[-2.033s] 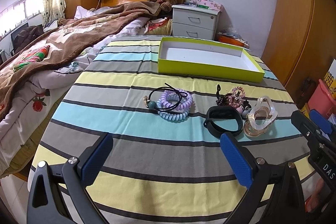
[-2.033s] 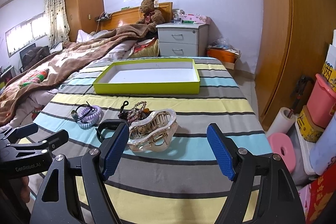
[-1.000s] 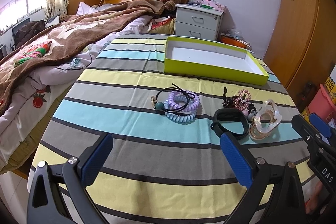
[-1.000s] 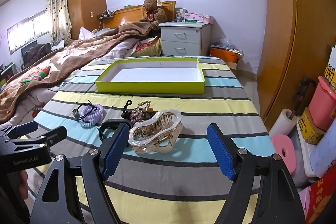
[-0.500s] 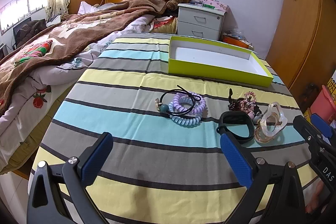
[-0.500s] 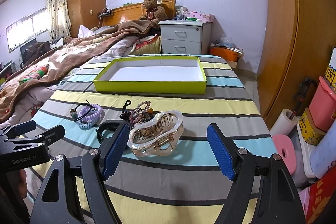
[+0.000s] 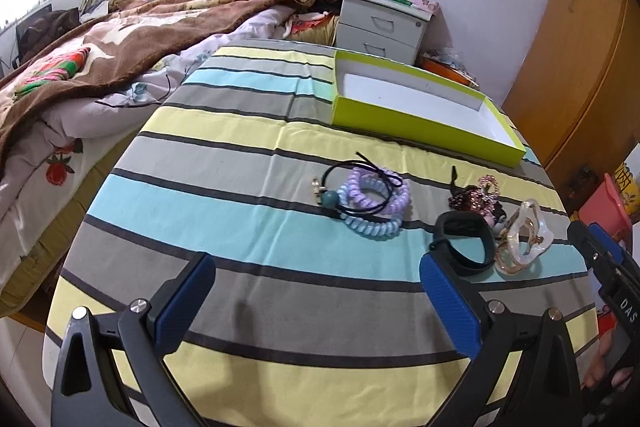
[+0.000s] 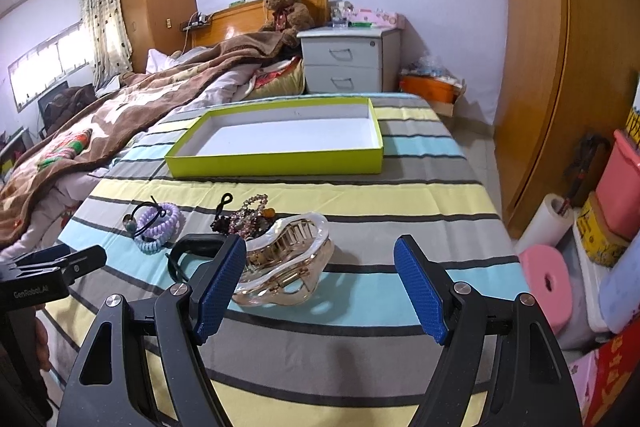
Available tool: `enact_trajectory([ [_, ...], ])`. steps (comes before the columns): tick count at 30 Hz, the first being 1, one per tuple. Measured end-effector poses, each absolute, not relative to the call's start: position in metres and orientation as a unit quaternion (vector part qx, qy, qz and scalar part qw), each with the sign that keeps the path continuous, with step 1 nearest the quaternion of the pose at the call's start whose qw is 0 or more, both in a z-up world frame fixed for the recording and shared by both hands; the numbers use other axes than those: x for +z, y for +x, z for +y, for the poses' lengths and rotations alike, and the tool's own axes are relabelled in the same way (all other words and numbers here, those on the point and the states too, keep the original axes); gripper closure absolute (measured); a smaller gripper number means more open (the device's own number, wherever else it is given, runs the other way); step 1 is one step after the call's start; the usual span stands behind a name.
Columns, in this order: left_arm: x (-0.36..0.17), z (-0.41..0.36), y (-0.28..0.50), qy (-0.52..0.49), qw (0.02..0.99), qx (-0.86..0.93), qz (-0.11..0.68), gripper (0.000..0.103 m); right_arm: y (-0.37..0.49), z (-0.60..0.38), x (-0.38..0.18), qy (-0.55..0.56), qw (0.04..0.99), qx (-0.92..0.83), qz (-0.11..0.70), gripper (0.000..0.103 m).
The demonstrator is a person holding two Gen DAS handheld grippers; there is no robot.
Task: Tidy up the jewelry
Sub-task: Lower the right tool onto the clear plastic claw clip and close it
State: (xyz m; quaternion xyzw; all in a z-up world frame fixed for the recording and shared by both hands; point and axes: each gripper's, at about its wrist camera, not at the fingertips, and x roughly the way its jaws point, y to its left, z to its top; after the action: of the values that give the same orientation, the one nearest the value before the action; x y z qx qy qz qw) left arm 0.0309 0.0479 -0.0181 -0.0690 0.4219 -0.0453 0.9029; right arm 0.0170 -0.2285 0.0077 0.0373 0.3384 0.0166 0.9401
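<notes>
An empty lime-green tray (image 7: 416, 125) (image 8: 276, 163) with a white inside lies at the far side of the striped table. Nearer me sit coiled purple and blue hair ties (image 7: 374, 205) (image 8: 158, 225) with a black cord, a beaded bracelet pile (image 7: 474, 193) (image 8: 248, 217), a black band (image 7: 462, 241) (image 8: 192, 245) and a clear hair claw (image 7: 524, 237) (image 8: 286, 259). My left gripper (image 7: 316, 301) is open above the near table, short of the hair ties. My right gripper (image 8: 320, 285) is open just behind the clear claw.
The striped tablecloth (image 7: 240, 187) hangs over a rounded edge. A bed with a brown blanket (image 7: 120, 39) lies left. A grey nightstand (image 8: 348, 61) stands behind the table. Pink bins and a paper roll (image 8: 544, 221) crowd the floor on the right by the wooden wardrobe.
Both grippers have drifted a little to the left and forward, so the jewellery sits further right in the left view and slightly nearer in the right view. Nothing on the table moved.
</notes>
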Motion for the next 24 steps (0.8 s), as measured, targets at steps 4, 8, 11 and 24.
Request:
enact_trajectory([
  [4, -0.019, 0.059, 0.037, -0.080, 0.902, -0.041, 0.423, 0.000, 0.030, -0.234, 0.001, 0.047, 0.931, 0.018, 0.361, 0.027],
  [8, -0.018, 0.067, 0.042, -0.079, 0.904, -0.029, 0.419, 0.001, 0.042, -0.236, -0.007, 0.066, 0.919, 0.030, 0.387, 0.027],
  [11, -0.019, 0.071, 0.047, -0.082, 0.902, -0.027, 0.424, 0.001, 0.049, -0.233, -0.013, 0.071, 0.911, 0.041, 0.405, 0.035],
  [24, -0.021, 0.068, 0.062, -0.082, 0.895, -0.036, 0.437, 0.001, 0.066, -0.222, -0.020, 0.060, 0.885, 0.048, 0.459, 0.064],
])
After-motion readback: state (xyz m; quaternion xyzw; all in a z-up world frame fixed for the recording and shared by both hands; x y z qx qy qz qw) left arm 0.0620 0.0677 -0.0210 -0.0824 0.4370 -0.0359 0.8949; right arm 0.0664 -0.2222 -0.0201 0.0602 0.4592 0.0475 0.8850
